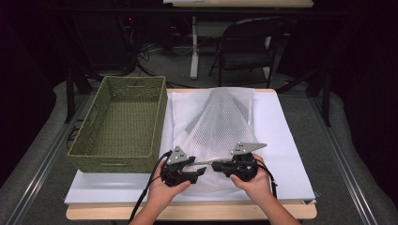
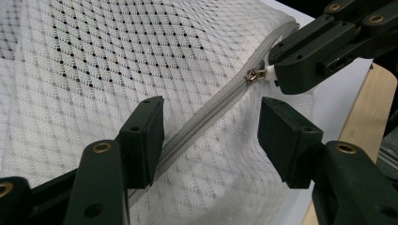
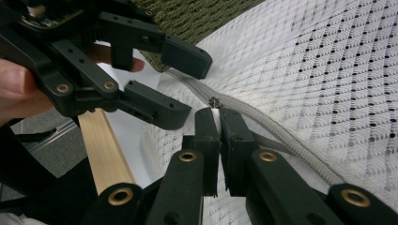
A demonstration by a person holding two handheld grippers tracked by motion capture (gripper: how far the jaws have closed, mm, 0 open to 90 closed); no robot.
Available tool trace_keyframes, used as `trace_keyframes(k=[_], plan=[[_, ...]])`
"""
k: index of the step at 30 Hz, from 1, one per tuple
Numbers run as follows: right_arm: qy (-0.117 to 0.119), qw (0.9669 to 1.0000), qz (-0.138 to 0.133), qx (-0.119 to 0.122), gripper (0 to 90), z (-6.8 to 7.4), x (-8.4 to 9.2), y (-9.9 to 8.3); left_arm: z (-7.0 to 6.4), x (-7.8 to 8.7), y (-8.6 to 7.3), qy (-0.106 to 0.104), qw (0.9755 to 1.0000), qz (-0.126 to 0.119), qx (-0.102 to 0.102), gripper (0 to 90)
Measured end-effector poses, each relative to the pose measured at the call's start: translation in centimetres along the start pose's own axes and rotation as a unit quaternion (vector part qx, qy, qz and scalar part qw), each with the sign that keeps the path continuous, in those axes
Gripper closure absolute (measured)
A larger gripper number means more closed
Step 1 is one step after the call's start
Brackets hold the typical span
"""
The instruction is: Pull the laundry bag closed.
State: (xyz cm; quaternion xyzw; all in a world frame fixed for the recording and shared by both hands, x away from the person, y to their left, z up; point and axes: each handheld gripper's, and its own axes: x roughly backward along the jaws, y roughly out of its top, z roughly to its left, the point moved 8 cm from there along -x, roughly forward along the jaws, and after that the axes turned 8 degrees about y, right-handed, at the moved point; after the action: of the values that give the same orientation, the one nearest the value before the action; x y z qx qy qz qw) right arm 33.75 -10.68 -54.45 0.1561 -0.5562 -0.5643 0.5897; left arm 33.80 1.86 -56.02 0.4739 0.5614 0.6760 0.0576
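— At the near edge of the table, what lies between the two hands?

— A white mesh bag, spread on a white sheet that covers the table top. It reaches from the far side down to the person's hands, and something dark shows faintly through the mesh near its middle. A grey zipper runs along its near edge.

— What do the right tongs hold?

— They are closed on the zipper's small white pull tab. In the right gripper view the two black pads press together with the tab pinched at their tips, the metal slider just beyond them. The left gripper view shows the same grip from the other side.

— And the left tongs?

— Open. Their pads stand apart on either side of the zipper line, with the zipper and the mesh running between them, and neither pad presses on the fabric. They sit just beside the right tongs, a little along the closed part of the zipper.

— Anything else on the table?

— A green woven basket stands to the left of the bag, its long side just beside the bag's edge. From above, the left hand and the right hand come in from the bottom, close together at the bag's near edge.
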Motion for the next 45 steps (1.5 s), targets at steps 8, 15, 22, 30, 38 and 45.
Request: trace_keyframes(k=[8,15,22,30,38,45], plan=[[0.009,0.9999,-0.005,-0.013,86.4,-0.2,-0.4,-0.1,0.2,-0.7,-0.3,0.009,0.9999,0.012,-0.008,52.8],[0.010,0.9999,-0.005,-0.011,86.4,-0.2,-1.0,-0.1,0.1,-0.9,-0.4,0.011,0.9997,0.019,-0.010,67.5],[0.008,0.9998,-0.012,-0.010,86.3,-0.1,-1.1,-0.1,0.0,-0.5,-0.3,-0.004,0.9998,0.018,-0.001,82.3],[-0.001,0.9997,-0.024,-0.009,86.2,0.0,-1.0,-0.1,-0.3,-0.5,-0.4,-0.006,0.9997,0.022,0.000,85.4],[-0.003,0.9989,-0.043,-0.017,86.2,-0.1,-0.9,0.5,-0.4,-0.5,-0.3,-0.008,0.9996,0.025,0.000,86.0],[0.001,0.9985,-0.044,-0.033,85.1,-0.4,-1.1,0.7,-0.6,-0.5,-0.3,-0.008,0.9996,0.028,-0.003,86.0]])
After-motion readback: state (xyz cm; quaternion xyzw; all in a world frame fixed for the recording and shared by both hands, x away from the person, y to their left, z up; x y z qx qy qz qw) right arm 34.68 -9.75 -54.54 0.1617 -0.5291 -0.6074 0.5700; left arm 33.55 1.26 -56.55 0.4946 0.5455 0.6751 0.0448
